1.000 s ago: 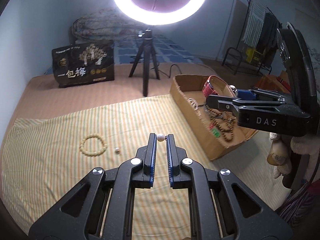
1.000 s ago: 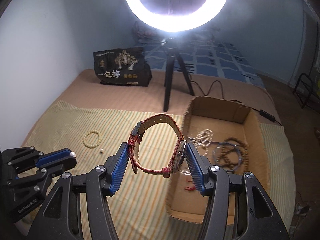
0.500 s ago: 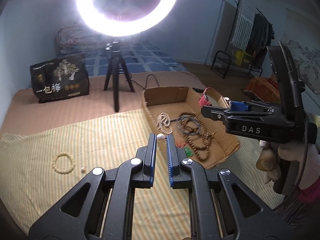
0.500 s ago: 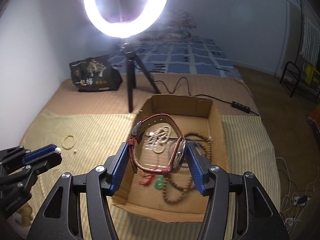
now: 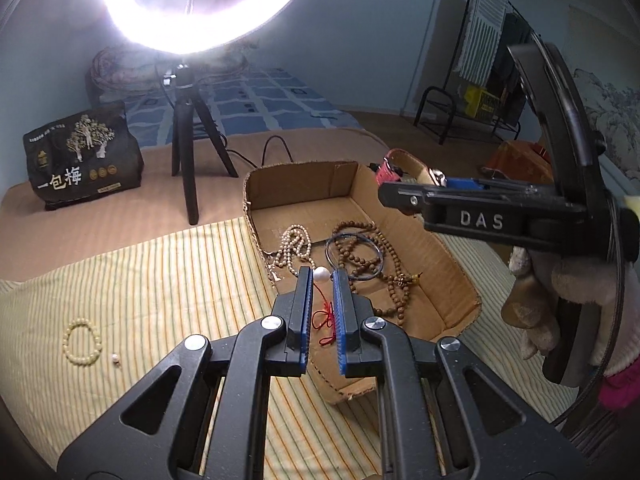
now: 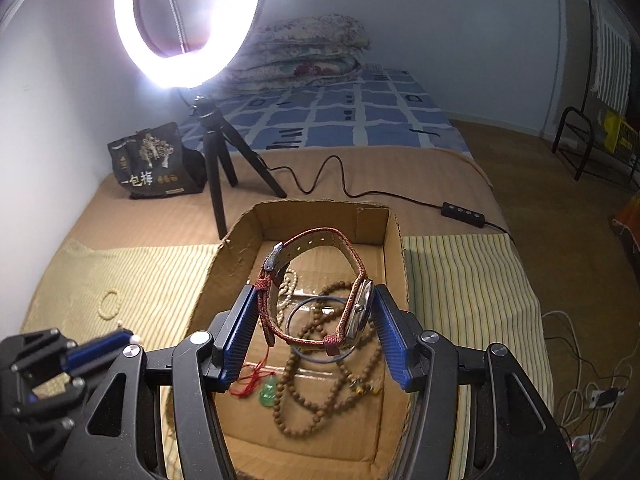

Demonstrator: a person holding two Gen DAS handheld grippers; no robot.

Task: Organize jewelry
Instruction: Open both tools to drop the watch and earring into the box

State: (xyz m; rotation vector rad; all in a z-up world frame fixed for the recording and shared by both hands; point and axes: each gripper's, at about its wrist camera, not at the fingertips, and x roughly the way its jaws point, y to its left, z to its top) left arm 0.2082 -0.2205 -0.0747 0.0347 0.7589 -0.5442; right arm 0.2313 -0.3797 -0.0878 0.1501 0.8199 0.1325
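Hand-held gripper point(image 5: 404, 196) marked "DAS"

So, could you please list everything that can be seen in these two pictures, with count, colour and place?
watch: one, red strap, in the right gripper, over the box
pearl: one, white, between the left gripper's fingertips
cardboard box: one, brown, on the striped cloth
wooden bead strands: brown, count unclear, in the box
pale bead strand: one, cream, in the box
thin bangle: one, dark, in the box
pendant: one, green on red cord, in the box
bead bracelet: one, cream, on the cloth
small bead: one, pale, beside the bracelet
striped cloth: one, yellow
ring light: one, white, on a black tripod
snack bag: one, black, far left
left gripper: black, blue pads
right gripper: black, blue pads
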